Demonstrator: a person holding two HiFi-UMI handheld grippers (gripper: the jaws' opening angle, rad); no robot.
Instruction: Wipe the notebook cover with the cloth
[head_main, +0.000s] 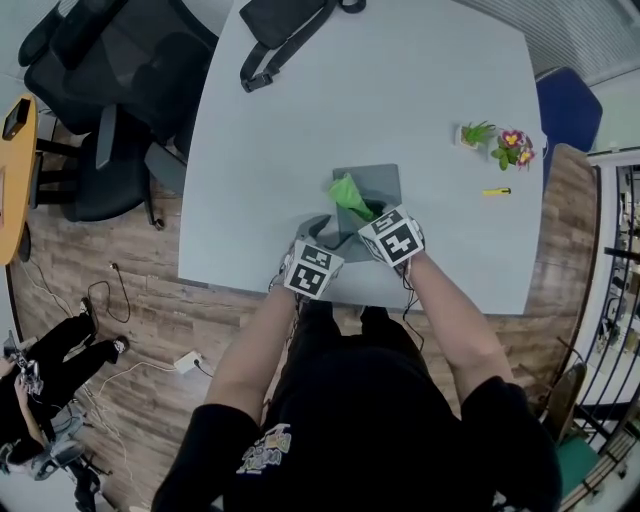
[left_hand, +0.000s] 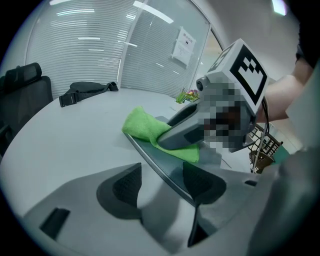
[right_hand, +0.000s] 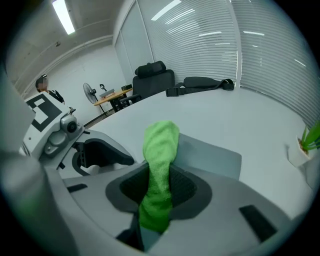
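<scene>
A grey notebook (head_main: 378, 183) lies flat near the front edge of the pale grey table (head_main: 300, 150). My right gripper (head_main: 368, 215) is shut on a green cloth (head_main: 349, 194), whose free end rests on the notebook's cover. In the right gripper view the cloth (right_hand: 160, 150) runs up from between the pads (right_hand: 182, 187) onto the notebook (right_hand: 210, 157). My left gripper (head_main: 316, 232) is open at the notebook's near left corner. In the left gripper view the notebook's edge (left_hand: 165, 167) passes between the spread pads (left_hand: 126, 184), with the cloth (left_hand: 145, 126) and the right gripper (left_hand: 187, 131) beyond.
A black strap bag (head_main: 290, 25) lies at the table's far edge. Two small potted plants (head_main: 478, 133) and a yellow pen (head_main: 497, 191) sit at the right. Black office chairs (head_main: 110, 100) stand left of the table, a blue chair (head_main: 565, 105) at the right.
</scene>
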